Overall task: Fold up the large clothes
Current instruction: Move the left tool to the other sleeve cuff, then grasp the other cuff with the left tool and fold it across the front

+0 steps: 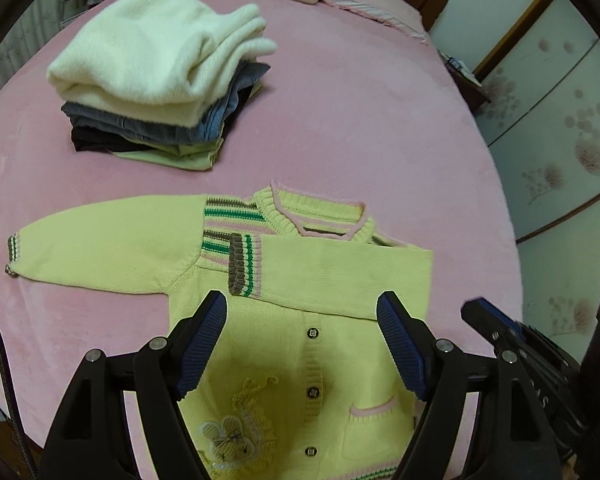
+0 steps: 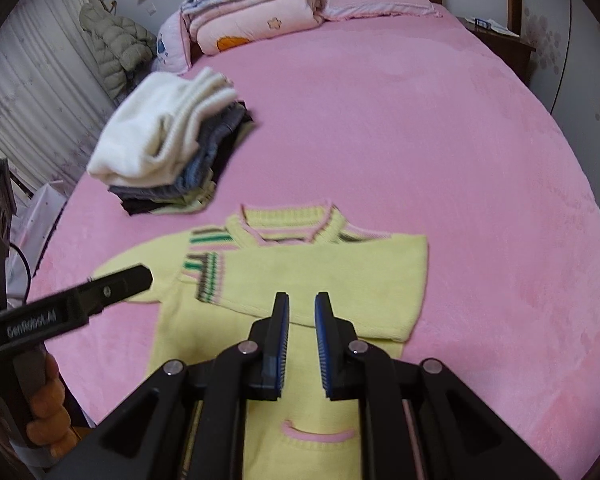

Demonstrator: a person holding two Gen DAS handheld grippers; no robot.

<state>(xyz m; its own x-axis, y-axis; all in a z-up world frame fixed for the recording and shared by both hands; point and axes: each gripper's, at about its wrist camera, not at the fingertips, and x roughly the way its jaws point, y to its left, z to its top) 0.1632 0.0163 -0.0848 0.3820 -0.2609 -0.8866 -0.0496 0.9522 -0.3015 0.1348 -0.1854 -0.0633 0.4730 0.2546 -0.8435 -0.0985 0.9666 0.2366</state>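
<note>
- The yellow cardigan lay flat on the pink bed, one sleeve folded across.
- The left gripper gaped wide, empty.
- The right gripper stood narrow, empty.
- A stack of folded clothes sat beyond.

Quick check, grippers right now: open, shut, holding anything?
Left gripper: open wide, empty, above the yellow cardigan.
Right gripper: jaws nearly closed with a narrow gap, nothing between them.
</note>
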